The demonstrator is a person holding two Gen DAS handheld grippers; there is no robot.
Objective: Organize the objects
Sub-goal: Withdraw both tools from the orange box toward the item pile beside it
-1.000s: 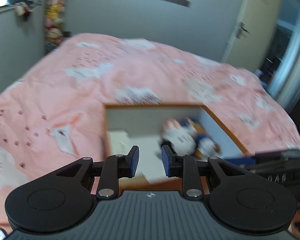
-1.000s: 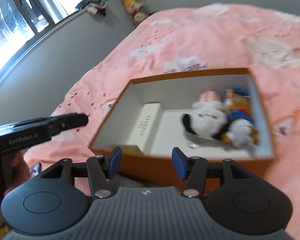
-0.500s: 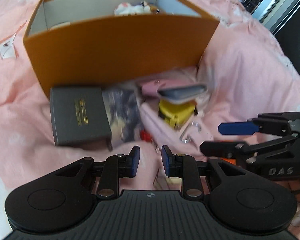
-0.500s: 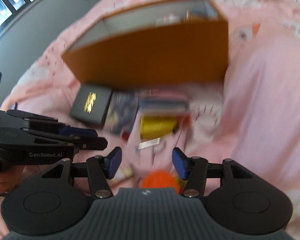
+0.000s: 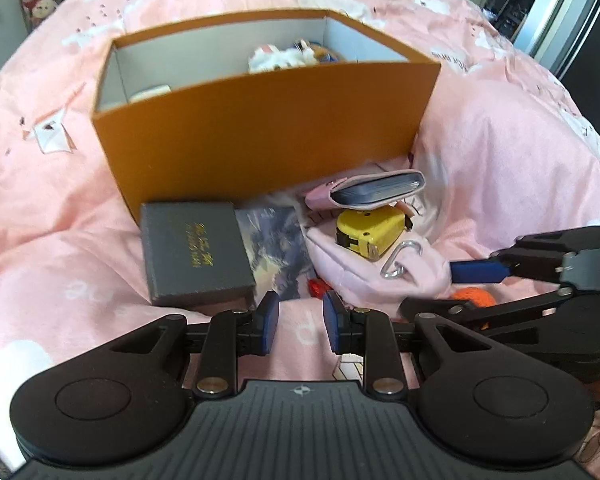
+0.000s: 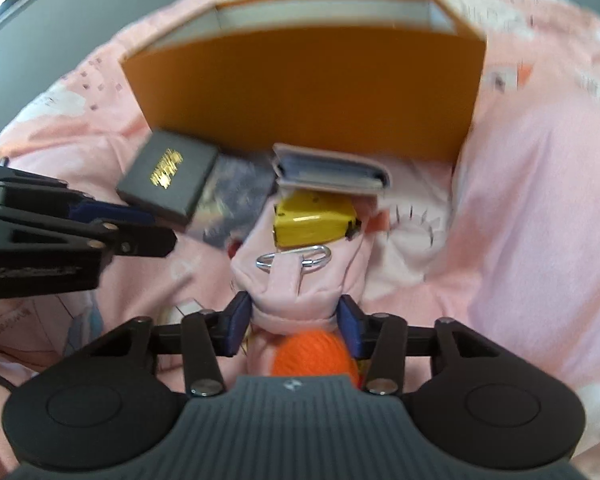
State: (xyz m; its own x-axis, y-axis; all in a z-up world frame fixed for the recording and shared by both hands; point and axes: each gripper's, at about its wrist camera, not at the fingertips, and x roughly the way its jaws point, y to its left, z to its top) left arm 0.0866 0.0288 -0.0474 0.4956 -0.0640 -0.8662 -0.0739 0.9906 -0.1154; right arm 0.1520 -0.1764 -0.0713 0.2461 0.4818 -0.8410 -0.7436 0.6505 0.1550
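Observation:
A pink fabric pouch point(image 6: 296, 280) with a silver carabiner point(image 6: 294, 258) lies on the bed, in front of an orange box point(image 5: 260, 136). My right gripper point(image 6: 294, 322) has its jaws closing on the pouch's near end, and both pads touch the fabric. An orange yarn ball point(image 6: 314, 354) sits just under that gripper. Behind the pouch lie a yellow tape measure point(image 5: 370, 230) and a pink card holder point(image 5: 376, 192). My left gripper point(image 5: 300, 322) hovers narrowly open with nothing between its fingers, near a dark grey gift box point(image 5: 194, 252) and a picture card point(image 5: 278, 248).
Inside the orange box are a plush toy point(image 5: 284, 56) and a white carton point(image 5: 150, 92). Everything rests on a rumpled pink bedspread point(image 5: 500, 168). Shelves of soft toys point(image 5: 36, 0) stand at the far left and a dark doorway point(image 5: 540, 8) at the far right.
Both grippers tipped down from above the open box to the items in front of it. The right gripper's jaws narrowed and now have the pink pouch between them. The left gripper's gap is unchanged.

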